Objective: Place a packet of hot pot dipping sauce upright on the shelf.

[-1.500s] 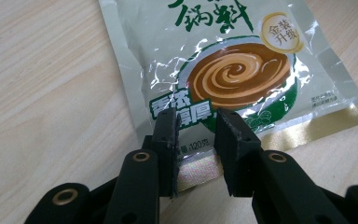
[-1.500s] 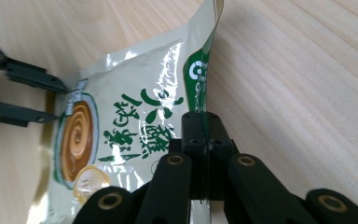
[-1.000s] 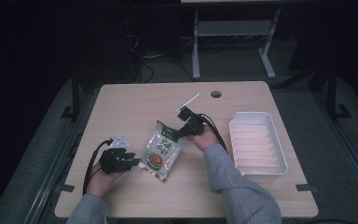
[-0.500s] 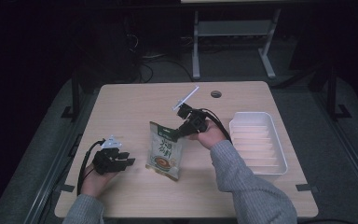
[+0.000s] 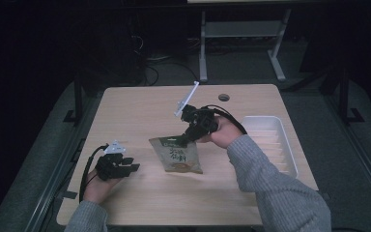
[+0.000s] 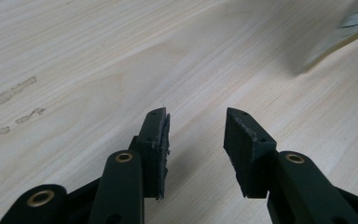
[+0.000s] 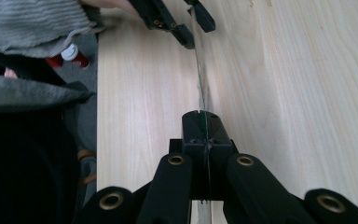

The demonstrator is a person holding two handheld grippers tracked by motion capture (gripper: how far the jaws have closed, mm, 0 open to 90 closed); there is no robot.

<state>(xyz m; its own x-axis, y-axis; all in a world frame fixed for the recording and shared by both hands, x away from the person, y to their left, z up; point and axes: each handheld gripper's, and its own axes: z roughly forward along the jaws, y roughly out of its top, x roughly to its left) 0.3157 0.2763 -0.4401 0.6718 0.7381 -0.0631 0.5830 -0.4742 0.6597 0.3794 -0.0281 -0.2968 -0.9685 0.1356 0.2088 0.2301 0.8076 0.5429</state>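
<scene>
A brown and green snack bag (image 5: pixel 178 155) lies slanted on the wooden table (image 5: pixel 140 111), its top edge raised. My right gripper (image 5: pixel 187 137) is shut on that top edge. In the right gripper view the jaws (image 7: pixel 200 125) pinch the bag (image 7: pixel 198 79), which I see edge-on as a thin sheet. My left gripper (image 5: pixel 131 167) rests on the table to the left of the bag, apart from it. Its jaws (image 6: pixel 196 135) stand open over bare wood with nothing between them, and the bag's edge (image 6: pixel 349 25) is a blur at the upper right.
A white ribbed tray (image 5: pixel 276 126) sits at the table's right side. A cable hole (image 5: pixel 223 97) lies near the far edge. A grey-sleeved arm (image 5: pixel 265 174) crosses the table's front right. Beyond the table stands a metal frame (image 5: pixel 241 34) on the dark floor.
My left gripper has drawn back to the left, away from the bag. The right gripper has kept its hold on the bag's top edge and shifted it slightly right.
</scene>
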